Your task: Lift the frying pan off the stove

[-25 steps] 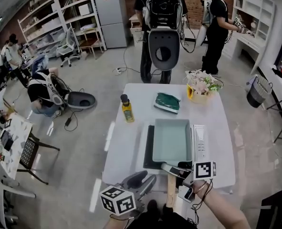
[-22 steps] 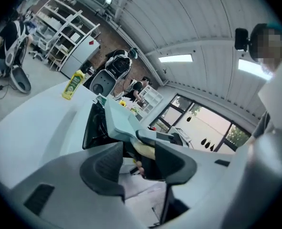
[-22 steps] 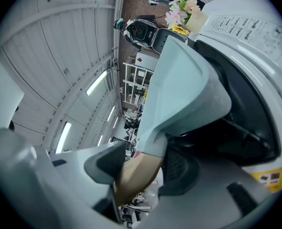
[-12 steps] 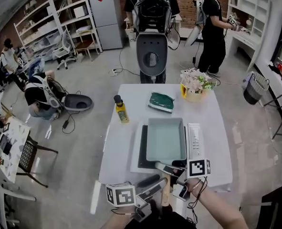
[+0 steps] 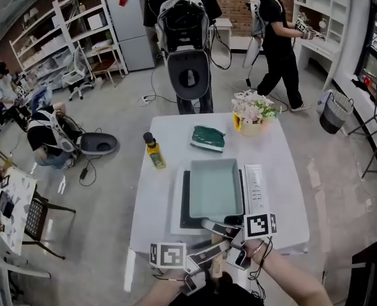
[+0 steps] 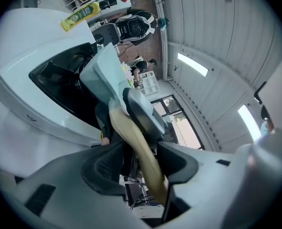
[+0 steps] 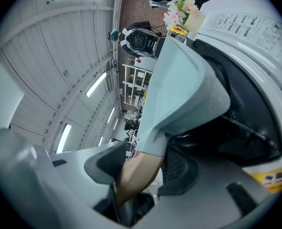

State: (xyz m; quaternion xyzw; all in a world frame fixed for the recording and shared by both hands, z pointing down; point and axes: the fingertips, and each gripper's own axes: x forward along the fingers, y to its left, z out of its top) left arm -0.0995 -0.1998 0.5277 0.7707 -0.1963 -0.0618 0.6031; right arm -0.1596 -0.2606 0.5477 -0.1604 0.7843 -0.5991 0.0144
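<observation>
Pale green pan (image 5: 215, 189) sits on the stove (image 5: 254, 187) on a white tabletop (image 5: 284, 171), with the right claw (image 7: 143, 168) clamped on its wooden handle (image 7: 133, 178) and the left claw (image 6: 141, 159), just opened wide, loosely straddling the same handle.

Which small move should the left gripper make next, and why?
Probably close the jaws of the left gripper on the handle. They have just opened and straddle it without pinching, while the right gripper clamps it, and the pan sits on the stove.
</observation>
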